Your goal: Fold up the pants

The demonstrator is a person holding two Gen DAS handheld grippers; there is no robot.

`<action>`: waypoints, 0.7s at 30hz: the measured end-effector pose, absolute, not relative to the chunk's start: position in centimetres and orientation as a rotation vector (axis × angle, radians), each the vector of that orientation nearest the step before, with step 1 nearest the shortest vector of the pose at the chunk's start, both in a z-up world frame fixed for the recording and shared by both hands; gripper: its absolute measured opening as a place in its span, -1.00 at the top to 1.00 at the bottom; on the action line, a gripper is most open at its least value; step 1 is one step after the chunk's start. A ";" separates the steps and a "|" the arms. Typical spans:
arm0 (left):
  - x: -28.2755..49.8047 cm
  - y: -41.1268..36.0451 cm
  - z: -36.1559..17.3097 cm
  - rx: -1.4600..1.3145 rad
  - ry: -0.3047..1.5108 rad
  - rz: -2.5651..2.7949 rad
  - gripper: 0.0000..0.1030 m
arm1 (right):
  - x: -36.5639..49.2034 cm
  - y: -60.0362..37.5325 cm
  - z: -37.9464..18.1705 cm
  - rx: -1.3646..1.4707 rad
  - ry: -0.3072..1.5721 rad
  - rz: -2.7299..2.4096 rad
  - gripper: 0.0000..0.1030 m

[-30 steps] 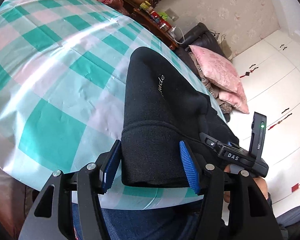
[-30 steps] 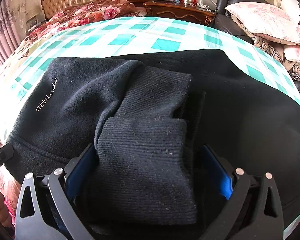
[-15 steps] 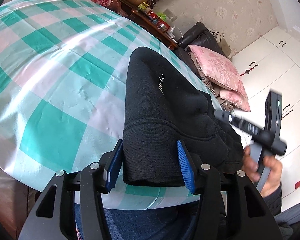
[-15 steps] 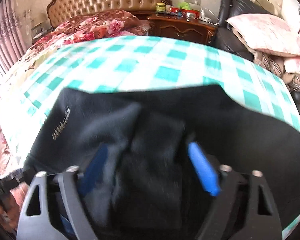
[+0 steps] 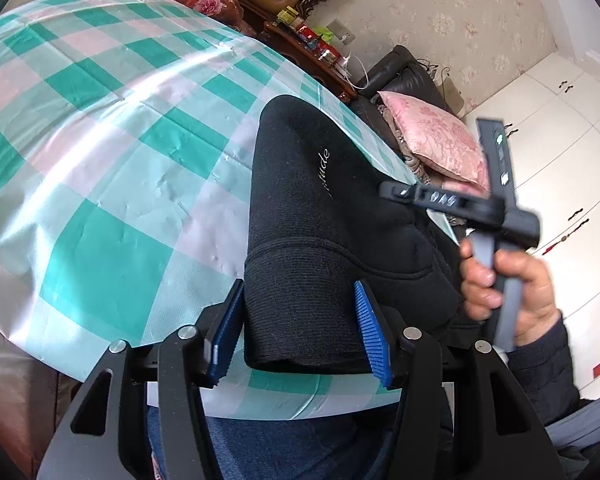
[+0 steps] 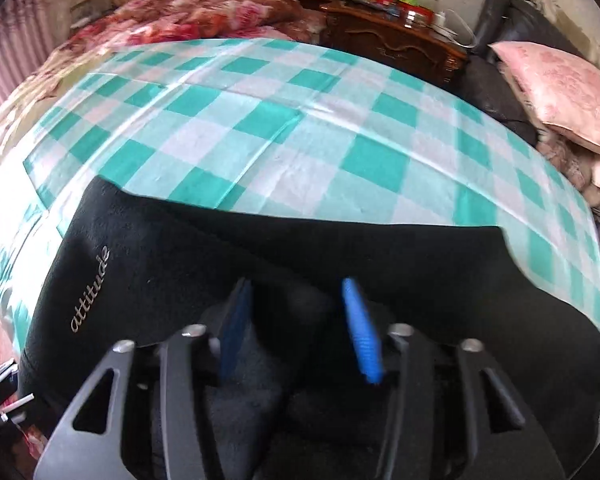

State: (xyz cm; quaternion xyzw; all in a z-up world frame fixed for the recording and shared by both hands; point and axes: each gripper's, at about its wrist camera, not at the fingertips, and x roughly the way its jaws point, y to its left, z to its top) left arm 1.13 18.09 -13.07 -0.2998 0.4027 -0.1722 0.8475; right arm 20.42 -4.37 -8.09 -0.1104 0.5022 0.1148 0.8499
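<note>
Up went the right tongs (image 6: 298,328), lifted clear of the cuff they had straddled, blue pads spread and empty. The left tongs (image 5: 300,332) stayed spread around the pants (image 5: 320,216), lying folded on the checked worktop (image 5: 100,152) — fold apparently finished.

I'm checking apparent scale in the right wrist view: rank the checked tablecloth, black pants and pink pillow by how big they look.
Largest to smallest:
1. Black pants and checked tablecloth: alike, and the pants lie nearer, so unranked.
2. Pink pillow, clearly smallest.

Left gripper (image 5: 300,332), right gripper (image 6: 296,328) — fingers apart
</note>
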 end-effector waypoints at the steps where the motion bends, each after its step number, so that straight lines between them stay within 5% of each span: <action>1: 1.1 18.0 -13.0 -0.627 0.847 -0.357 0.08 | 20.4 -3.7 -7.2 -0.223 1.058 0.269 -0.33; 3: 0.9 17.7 -12.6 -0.595 0.843 -0.337 0.14 | 20.4 -2.1 -6.1 -0.240 1.077 0.312 -0.47; 12: 0.5 15.1 -9.9 -0.389 0.820 -0.227 0.27 | 21.9 8.8 -8.1 -0.377 1.421 0.441 -0.56; 21: 0.2 12.3 -8.2 -0.149 0.804 -0.145 0.30 | 21.4 12.5 -9.5 -0.500 1.445 0.362 -0.69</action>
